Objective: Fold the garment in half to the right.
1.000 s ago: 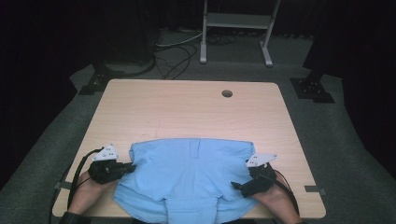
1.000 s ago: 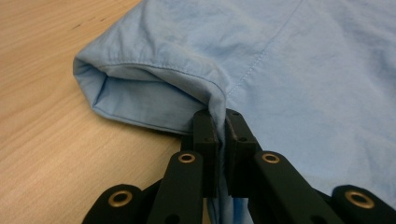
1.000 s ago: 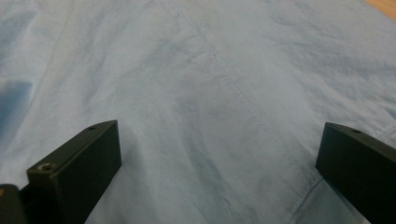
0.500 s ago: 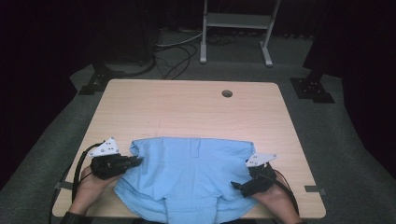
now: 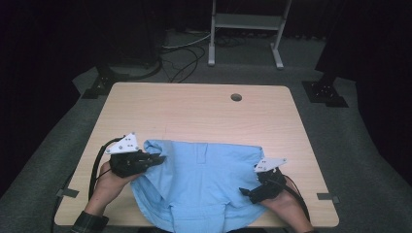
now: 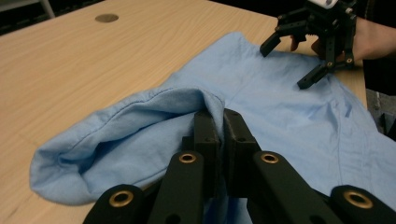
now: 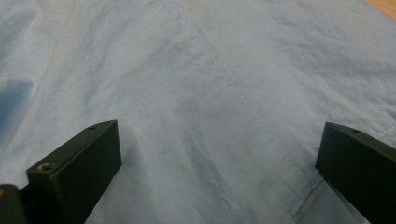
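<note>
A light blue shirt [image 5: 204,184] lies spread on the near half of the wooden table [image 5: 194,111], its lower part hanging over the front edge. My left gripper [image 5: 158,159] is shut on the shirt's left edge and holds it raised off the table. In the left gripper view the jaws [image 6: 222,116] pinch a fold of the blue cloth [image 6: 140,135], which bulges up to their left. My right gripper [image 5: 248,191] rests over the shirt's right side with its jaws spread wide. In the right gripper view the gripper [image 7: 219,128] has flat cloth [image 7: 210,56] between its fingers, ungripped.
A round cable hole [image 5: 236,97] sits near the table's far edge, and bare wood stretches over the far half. A metal stand [image 5: 245,22] and loose cables [image 5: 180,53] are on the dark floor behind. The right gripper [image 6: 285,66] appears far off in the left gripper view.
My left gripper has risen and moved inward to the right, lifting the shirt's left edge with it. The right gripper has stayed where it was.
</note>
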Available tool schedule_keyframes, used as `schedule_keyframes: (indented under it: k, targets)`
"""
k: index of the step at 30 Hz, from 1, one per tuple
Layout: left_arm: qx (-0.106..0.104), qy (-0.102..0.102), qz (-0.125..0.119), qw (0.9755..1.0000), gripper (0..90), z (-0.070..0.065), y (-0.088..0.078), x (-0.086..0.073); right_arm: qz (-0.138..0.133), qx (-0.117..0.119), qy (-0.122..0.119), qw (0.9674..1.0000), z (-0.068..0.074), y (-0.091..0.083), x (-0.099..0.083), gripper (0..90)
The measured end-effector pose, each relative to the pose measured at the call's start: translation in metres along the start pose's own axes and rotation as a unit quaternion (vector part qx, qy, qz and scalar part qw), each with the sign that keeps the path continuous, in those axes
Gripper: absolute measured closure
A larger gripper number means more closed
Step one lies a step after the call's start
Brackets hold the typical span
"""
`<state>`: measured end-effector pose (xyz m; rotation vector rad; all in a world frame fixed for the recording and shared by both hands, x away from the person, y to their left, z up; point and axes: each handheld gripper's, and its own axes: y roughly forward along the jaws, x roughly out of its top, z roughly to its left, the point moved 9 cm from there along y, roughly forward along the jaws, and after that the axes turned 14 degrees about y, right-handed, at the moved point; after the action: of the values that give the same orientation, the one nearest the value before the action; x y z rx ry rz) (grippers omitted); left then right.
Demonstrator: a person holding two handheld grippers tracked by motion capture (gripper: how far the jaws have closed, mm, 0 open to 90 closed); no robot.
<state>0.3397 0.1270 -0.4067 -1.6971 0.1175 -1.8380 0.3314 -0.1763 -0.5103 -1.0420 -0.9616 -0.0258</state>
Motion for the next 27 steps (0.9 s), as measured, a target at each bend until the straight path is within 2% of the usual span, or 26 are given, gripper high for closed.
schedule_keyframes:
  k: [13,22,27]
  targets:
    - [-0.022,0.031,-0.026,0.9989,85.8,0.002,0.022,0.039,0.002,0.004,-0.004,1.0,0.01,0.014,0.013,0.0]
    - [-0.042,0.053,-0.046,0.9967,85.8,-0.001,0.037,0.066,0.005,0.007,-0.009,0.9999,0.021,0.024,0.022,0.0]
    - [-0.051,0.064,-0.048,0.9955,85.8,-0.004,0.047,0.076,0.005,0.011,-0.013,0.9998,0.029,0.031,0.027,0.0]
